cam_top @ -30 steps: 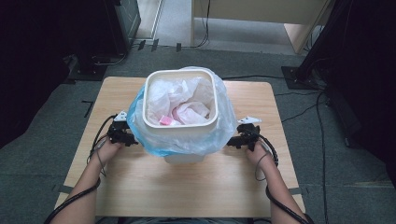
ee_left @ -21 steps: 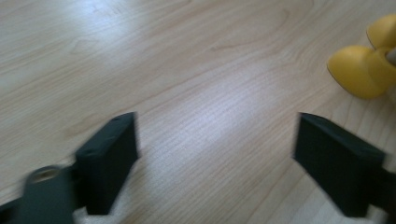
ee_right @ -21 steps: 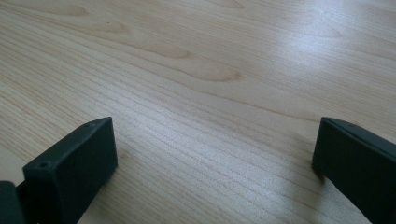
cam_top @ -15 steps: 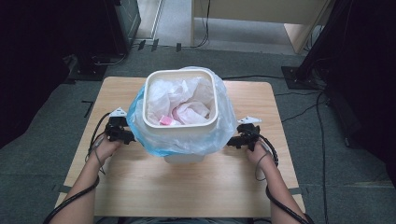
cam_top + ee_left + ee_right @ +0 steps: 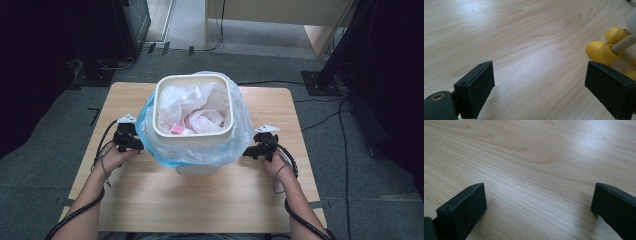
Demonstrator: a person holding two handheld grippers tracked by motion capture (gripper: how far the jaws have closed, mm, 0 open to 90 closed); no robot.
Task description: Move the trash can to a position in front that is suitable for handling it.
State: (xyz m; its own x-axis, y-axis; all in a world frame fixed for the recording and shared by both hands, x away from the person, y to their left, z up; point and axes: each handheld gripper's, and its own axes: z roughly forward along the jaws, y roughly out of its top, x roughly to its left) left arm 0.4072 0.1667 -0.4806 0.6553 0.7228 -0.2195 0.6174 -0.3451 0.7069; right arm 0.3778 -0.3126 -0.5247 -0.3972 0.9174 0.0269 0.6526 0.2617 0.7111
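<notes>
Bin liner (image 5: 150, 131): blue, draped over cream wastebasket (image 5: 194, 131), between left gripper (image 5: 134, 143) and right gripper (image 5: 252, 150), both released. Step: reaching; next, pinch its edges.

Light wooden table (image 5: 200, 200) on grey carpet (image 5: 30, 190); standing centrally, a cream bin (image 5: 193, 107) lined with a blue bag (image 5: 200, 155); perhaps a yellow toy (image 5: 605, 47) nearby.

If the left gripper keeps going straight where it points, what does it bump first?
Probably the wooden table. In the left gripper view, the left gripper has open jaws with bare wood ahead. The yellow thing sits off to one side, so it is likely missed.
</notes>
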